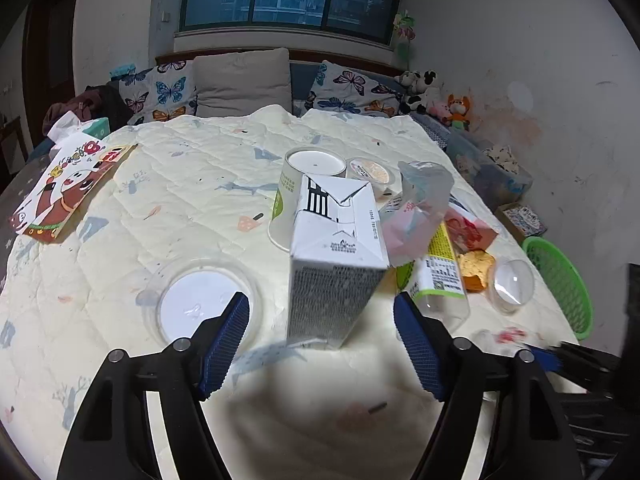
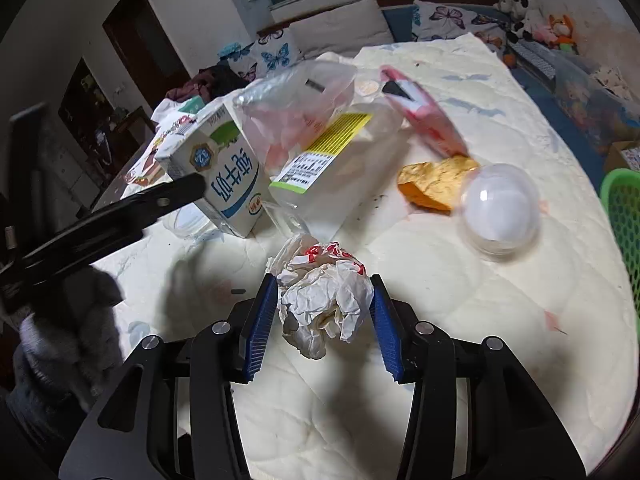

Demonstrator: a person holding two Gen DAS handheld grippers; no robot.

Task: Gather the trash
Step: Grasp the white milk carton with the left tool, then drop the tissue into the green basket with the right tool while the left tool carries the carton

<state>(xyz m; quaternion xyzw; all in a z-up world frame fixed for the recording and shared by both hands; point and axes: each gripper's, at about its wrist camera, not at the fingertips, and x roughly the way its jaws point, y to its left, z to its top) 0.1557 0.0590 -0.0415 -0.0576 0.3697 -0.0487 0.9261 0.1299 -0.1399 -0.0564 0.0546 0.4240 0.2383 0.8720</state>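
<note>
A white milk carton (image 1: 334,256) stands upright on the quilted table, just ahead of my open left gripper (image 1: 322,312), apart from both pads. It also shows in the right wrist view (image 2: 224,176). A crumpled white paper wad with red print (image 2: 324,296) lies between the blue pads of my right gripper (image 2: 324,300); the jaws flank it closely, and I cannot tell whether they press it. A green basket (image 1: 560,284) sits at the table's right edge and also shows in the right wrist view (image 2: 624,216).
Around the carton lie a paper cup (image 1: 304,192), a clear round lid (image 1: 204,300), a clear plastic bag (image 2: 296,112), a bottle with a yellow label (image 2: 328,152), an orange wrapper (image 2: 436,184), a clear dome lid (image 2: 500,216) and a pink packet (image 2: 424,116). A picture book (image 1: 68,188) lies far left.
</note>
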